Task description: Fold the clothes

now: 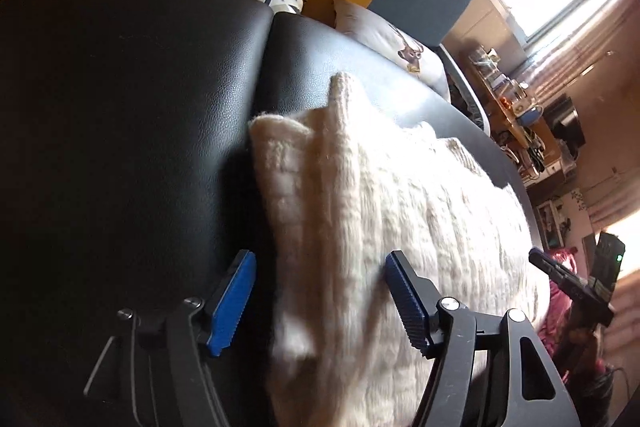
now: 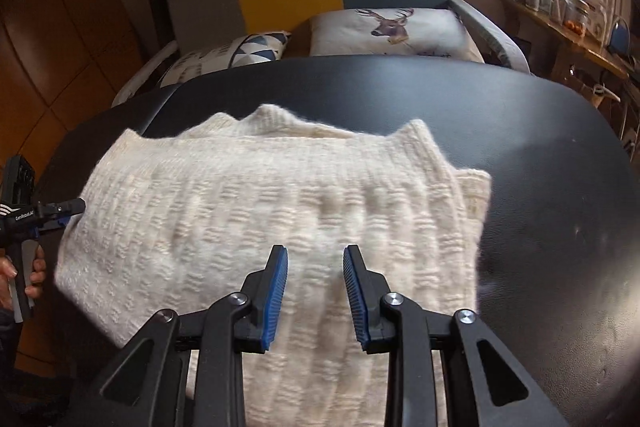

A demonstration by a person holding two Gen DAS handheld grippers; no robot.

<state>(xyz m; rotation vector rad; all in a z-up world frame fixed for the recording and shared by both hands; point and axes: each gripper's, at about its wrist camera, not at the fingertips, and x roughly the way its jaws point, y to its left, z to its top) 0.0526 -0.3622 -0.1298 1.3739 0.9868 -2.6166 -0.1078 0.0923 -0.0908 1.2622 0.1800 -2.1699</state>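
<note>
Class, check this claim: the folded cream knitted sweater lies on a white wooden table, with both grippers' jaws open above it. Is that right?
One error: the cream knitted sweater lies on a black leather-like padded surface, not a white wooden table. The right wrist view shows it. The rest holds.

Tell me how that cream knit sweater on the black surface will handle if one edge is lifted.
The cream knit sweater looks soft and thick, so it will probably droop and drag rather than lift flat. Its folded layers at the near corner may slide apart. The fuzzy ribbed knit should grip well against the smooth black surface.
</note>
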